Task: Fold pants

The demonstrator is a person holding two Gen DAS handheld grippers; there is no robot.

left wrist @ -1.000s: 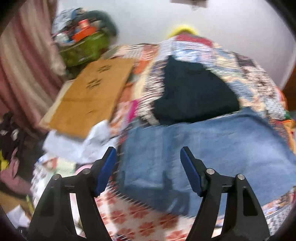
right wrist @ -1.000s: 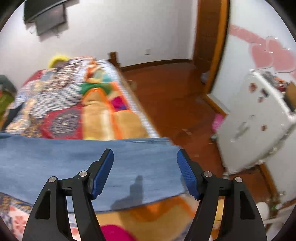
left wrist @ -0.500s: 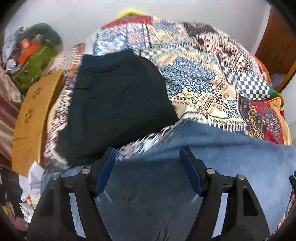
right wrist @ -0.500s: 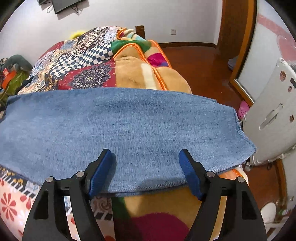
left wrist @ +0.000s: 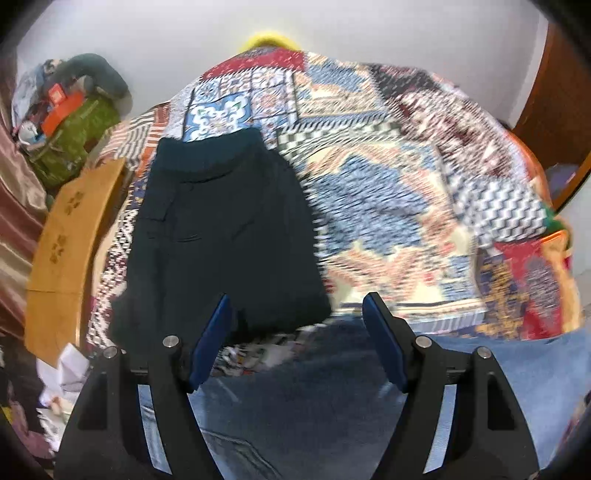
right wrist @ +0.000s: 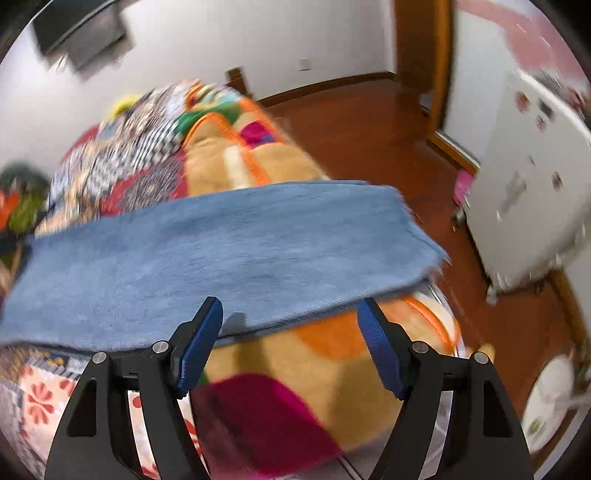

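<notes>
Across bed (right wrist: pixel 240 155), jeans (right wrist: pixel 221 251) lying crosswise

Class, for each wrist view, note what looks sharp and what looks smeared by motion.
Left wrist view: the hand-held gripper is crisp, the patterned bedspread streaked. Right wrist view: the gripper is sharp, the jeans softened, the white fridge smeared.

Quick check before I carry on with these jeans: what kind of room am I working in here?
Most likely a home bedroom. The blue jeans lie across a bed covered by a patchwork quilt, with folded dark pants further up it. The right wrist view also shows a polished wood floor and a wall-mounted TV.
</notes>
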